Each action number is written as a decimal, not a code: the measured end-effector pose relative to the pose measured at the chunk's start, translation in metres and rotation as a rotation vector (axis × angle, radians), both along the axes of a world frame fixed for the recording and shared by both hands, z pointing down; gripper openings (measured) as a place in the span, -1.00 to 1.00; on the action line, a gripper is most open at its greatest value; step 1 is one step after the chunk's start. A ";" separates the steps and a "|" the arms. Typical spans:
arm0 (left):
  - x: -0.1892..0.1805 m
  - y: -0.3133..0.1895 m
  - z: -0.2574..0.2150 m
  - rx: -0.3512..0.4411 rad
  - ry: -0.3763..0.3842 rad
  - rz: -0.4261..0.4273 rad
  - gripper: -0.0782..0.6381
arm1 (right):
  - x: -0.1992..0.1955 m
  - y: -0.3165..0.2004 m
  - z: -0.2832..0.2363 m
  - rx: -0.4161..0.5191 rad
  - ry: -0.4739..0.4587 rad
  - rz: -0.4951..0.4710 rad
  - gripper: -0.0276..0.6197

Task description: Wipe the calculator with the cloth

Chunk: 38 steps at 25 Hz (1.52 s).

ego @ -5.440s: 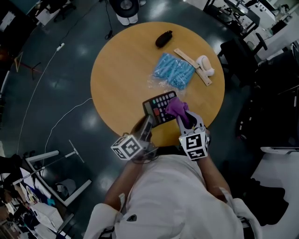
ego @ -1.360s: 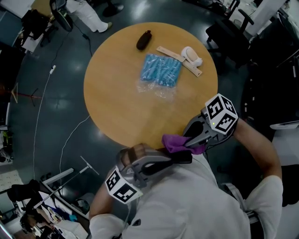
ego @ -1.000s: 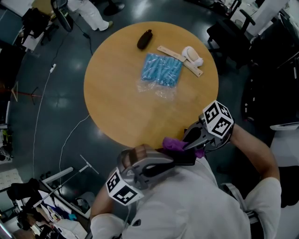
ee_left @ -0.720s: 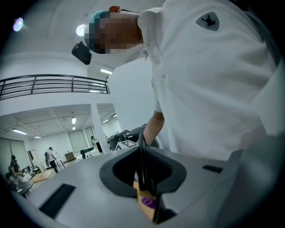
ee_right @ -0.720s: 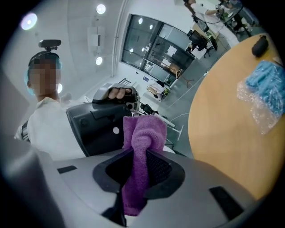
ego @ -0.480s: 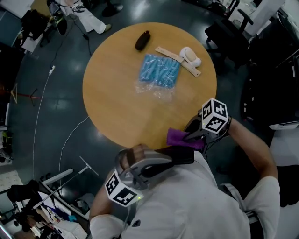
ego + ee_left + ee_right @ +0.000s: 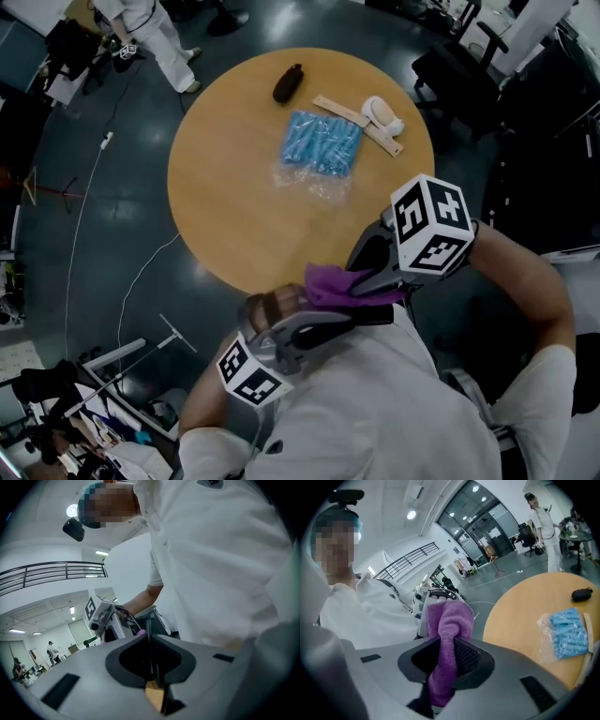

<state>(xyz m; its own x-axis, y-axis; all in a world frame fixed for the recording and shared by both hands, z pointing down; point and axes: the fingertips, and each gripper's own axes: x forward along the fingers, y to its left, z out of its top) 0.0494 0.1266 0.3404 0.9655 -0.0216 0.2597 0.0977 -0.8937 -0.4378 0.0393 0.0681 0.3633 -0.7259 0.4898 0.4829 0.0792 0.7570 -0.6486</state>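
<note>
Right claw (image 7: 361, 281) clamped on the purple cloth (image 7: 336, 279); its own view has the fabric bunched between both jaws and flopping out over the tips (image 7: 447, 620). Left claw (image 7: 342, 321) closed on the calculator (image 7: 373, 316), held close against the person's white shirt, off the round surface (image 7: 234, 197) and just past its near rim. Head view gives the calculator as a dark bar just under the cloth; contact between the two I cannot tell. Left gripper view adds what the head view hides: calculator edge-on, a thin dark sliver (image 7: 149, 629) pinched between jaws nearly together, with the right claw's marker cube (image 7: 92, 606) behind it. Right gripper view looks outward instead: surface (image 7: 520, 611), blue packet (image 7: 568, 632) in clear wrap, small dark pouch (image 7: 581, 594) near the far edge, a person in white (image 7: 543, 520) standing beyond. Only the head view shows the whole top: blue packet (image 7: 323, 141) mid-surface, dark pouch (image 7: 288, 82) at the far side, a white object on a wooden strip (image 7: 380, 112) just beside the packet.
</note>
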 end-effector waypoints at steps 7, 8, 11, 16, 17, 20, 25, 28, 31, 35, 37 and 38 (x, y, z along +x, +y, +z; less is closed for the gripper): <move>0.004 0.011 0.000 0.027 -0.020 0.023 -0.66 | -0.002 0.013 0.022 -0.137 0.013 -0.015 -0.66; 0.005 0.011 0.001 0.026 -0.021 0.027 -0.66 | -0.002 0.012 0.025 -0.146 0.017 -0.017 -0.66; 0.006 0.012 -0.001 0.007 -0.004 0.031 -0.66 | -0.004 0.009 0.036 -0.160 0.035 -0.014 -0.66; 0.005 0.009 -0.010 -0.019 0.034 0.021 -0.66 | -0.004 0.018 0.055 -0.233 0.054 -0.024 -0.66; 0.004 0.008 -0.011 -0.024 0.040 0.018 -0.66 | -0.004 0.021 0.059 -0.251 0.052 -0.024 -0.66; 0.000 0.003 -0.013 -0.032 0.052 0.003 -0.66 | -0.003 0.028 0.069 -0.308 0.047 -0.018 -0.66; -0.007 -0.004 -0.018 -0.050 0.072 -0.024 -0.66 | 0.000 0.038 0.088 -0.374 0.047 0.009 -0.66; -0.011 -0.009 -0.021 -0.059 0.086 -0.039 -0.66 | 0.001 0.044 0.104 -0.408 0.063 0.021 -0.66; -0.016 -0.016 -0.023 -0.055 0.099 -0.071 -0.66 | 0.006 0.049 0.129 -0.404 0.112 0.027 -0.66; -0.025 -0.029 -0.012 -0.035 0.073 -0.135 -0.66 | 0.019 0.009 0.170 -0.268 0.169 0.166 -0.66; -0.030 -0.037 -0.001 -0.059 0.056 -0.173 -0.66 | 0.029 -0.028 0.185 -0.142 0.179 0.289 -0.66; -0.033 -0.041 0.007 -0.075 0.046 -0.195 -0.66 | 0.033 -0.046 0.191 -0.082 0.182 0.355 -0.66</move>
<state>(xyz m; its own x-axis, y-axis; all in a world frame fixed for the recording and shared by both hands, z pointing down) 0.0162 0.0855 0.3472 0.9557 -0.1918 0.2232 -0.0993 -0.9241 -0.3690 0.0727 0.0217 0.5544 -0.7631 0.2664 0.5888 -0.2989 0.6622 -0.6871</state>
